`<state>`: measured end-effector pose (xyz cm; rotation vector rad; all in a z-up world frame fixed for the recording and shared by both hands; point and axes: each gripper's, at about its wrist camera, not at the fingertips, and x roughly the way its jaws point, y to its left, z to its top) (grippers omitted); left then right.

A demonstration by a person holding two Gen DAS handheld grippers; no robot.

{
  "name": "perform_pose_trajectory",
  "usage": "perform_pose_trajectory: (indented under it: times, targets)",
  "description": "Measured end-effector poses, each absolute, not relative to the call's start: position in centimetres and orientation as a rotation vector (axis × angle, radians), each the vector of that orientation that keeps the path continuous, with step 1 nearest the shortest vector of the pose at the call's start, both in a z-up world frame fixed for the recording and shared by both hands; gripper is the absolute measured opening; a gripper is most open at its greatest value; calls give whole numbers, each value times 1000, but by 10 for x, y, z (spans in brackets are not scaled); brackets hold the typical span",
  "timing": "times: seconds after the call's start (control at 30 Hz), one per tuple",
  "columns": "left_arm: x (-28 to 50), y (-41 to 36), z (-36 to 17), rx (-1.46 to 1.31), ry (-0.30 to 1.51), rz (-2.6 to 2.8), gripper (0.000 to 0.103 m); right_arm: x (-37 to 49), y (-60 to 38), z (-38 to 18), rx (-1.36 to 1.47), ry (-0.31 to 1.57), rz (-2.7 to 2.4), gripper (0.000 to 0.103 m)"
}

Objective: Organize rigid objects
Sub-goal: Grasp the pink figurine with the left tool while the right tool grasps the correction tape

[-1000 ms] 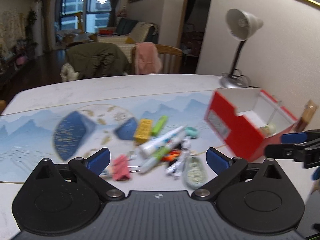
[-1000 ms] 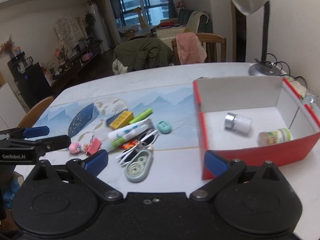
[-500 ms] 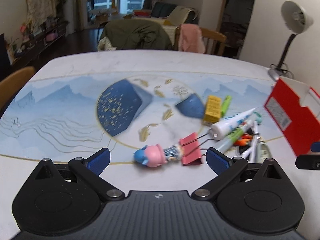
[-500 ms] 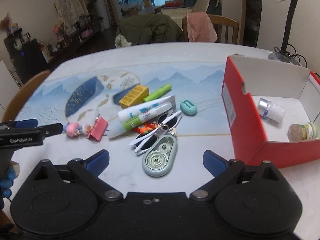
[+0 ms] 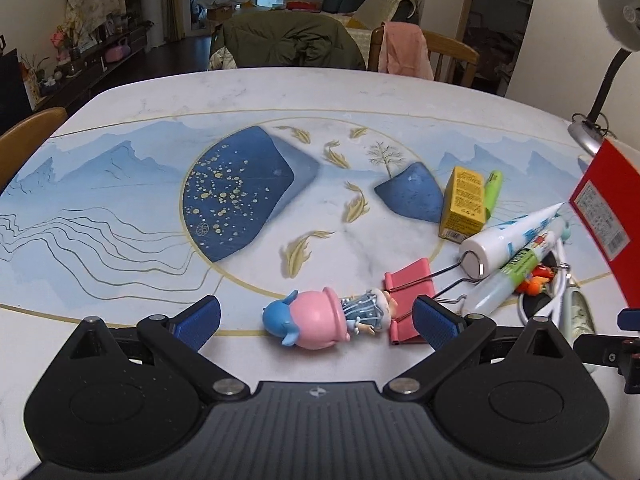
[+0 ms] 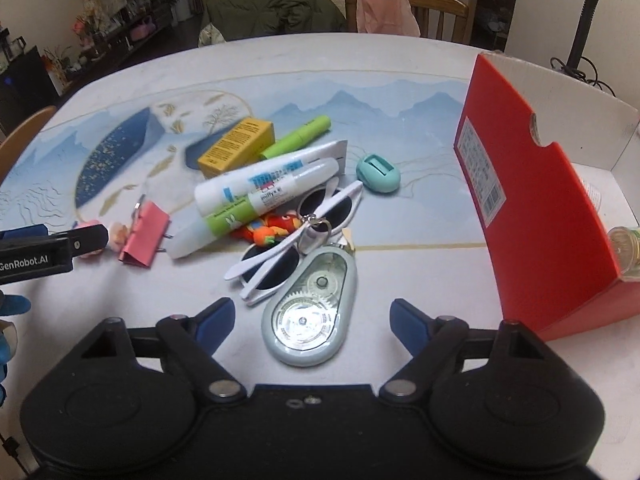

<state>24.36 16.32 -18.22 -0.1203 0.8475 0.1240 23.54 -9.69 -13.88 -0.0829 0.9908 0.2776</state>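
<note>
Hanging over a pink toy (image 5: 320,320) with the left gripper (image 5: 316,320), jaws wide apart. Closing the right gripper (image 6: 310,322) a little around a tape roller (image 6: 310,312), not touching it.

Both tools are tilted steeply down toward the worktop (image 5: 160,96), the left tool (image 5: 316,320) with its blue-padded fingers (image 5: 200,320) spread wide and pressing on nothing. The right tool (image 6: 310,320) has just been narrowing its jaws, yet they stand well apart with the pads clear of everything below. In the right wrist view the left tool's black arm reaches in from the left edge, and a bit of a blue-gloved hand (image 6: 12,308) shows just beneath it.
</note>
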Motion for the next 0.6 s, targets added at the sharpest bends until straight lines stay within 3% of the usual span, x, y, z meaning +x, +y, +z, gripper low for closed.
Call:
perform_pose_trajectory:
  times: [0.6]
  targets:
    - [259, 163, -200, -141, 888, 148, 101, 249, -84, -157, -109, 1048, 277, 73]
